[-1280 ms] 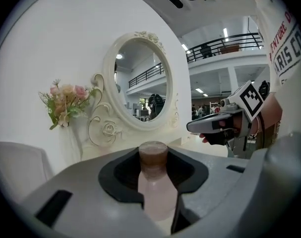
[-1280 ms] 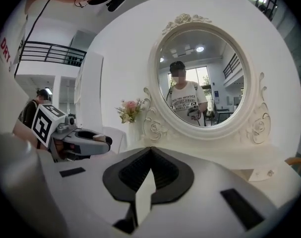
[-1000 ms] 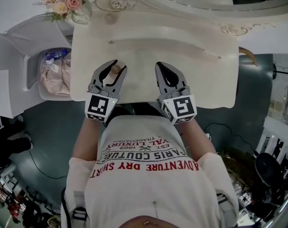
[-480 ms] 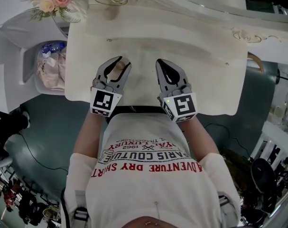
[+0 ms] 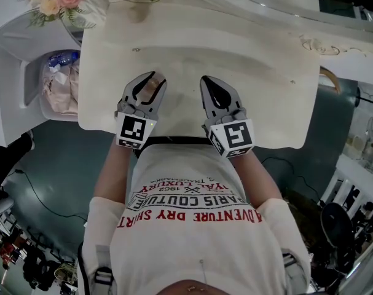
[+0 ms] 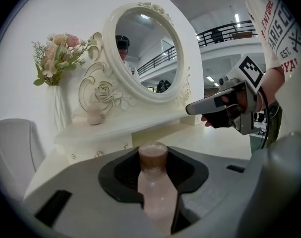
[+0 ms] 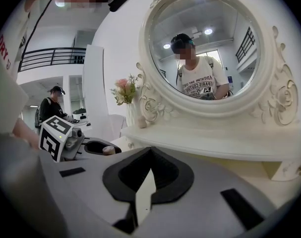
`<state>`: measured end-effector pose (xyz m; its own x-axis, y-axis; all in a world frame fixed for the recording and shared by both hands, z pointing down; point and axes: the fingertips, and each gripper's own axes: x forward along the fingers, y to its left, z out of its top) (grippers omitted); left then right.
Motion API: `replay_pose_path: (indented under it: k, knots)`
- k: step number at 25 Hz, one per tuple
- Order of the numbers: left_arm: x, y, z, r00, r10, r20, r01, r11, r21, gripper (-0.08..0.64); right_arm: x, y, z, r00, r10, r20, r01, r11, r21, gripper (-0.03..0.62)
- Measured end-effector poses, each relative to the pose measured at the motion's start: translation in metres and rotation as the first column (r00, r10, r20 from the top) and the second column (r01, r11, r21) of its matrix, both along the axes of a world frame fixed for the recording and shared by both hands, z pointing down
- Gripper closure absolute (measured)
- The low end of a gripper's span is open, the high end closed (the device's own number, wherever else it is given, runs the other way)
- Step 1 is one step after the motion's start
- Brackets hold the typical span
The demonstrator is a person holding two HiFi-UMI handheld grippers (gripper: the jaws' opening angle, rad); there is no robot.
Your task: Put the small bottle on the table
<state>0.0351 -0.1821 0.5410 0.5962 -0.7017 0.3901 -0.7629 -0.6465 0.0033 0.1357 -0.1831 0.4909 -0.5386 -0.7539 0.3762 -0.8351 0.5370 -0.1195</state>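
Observation:
A small pinkish bottle with a brown cap sits between the jaws of my left gripper, which is shut on it. The cap points forward, away from me. The gripper and bottle are over the front left part of the cream dressing table; I cannot tell whether the bottle touches the top. My right gripper hangs beside it to the right, shut, with nothing between its jaws. From the right gripper view, the left gripper and the bottle's cap show at the left.
An oval mirror stands at the table's back on a raised shelf. On it are a small pink jar and a vase of flowers. Left of the table is a white bin holding bags.
Both grippers hold nearly the same places over the table's front. The left stays shut on the bottle. Only the head view has drifted a little.

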Motion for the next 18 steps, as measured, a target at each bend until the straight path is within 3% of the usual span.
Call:
replay_pose_path:
  k: [8, 14, 18]
  knots:
    - [-0.001, 0.005, 0.002, 1.0, -0.001, -0.004, 0.001, 1.0, 0.008, 0.423, 0.005, 0.004, 0.003, 1.0, 0.014, 0.001, -0.014, 1.0, -0.023, 0.594]
    - [-0.001, 0.005, 0.004, 0.999, 0.023, -0.035, -0.024, 0.999, -0.027, 0.422, 0.002, 0.008, -0.004, 1.0, 0.023, 0.002, -0.023, 0.999, -0.023, 0.593]
    - [-0.008, 0.003, -0.004, 0.996, -0.025, -0.09, 0.02, 0.998, -0.056, 0.321, -0.001, 0.013, -0.013, 0.999, 0.037, 0.01, -0.037, 0.999, -0.012, 0.592]
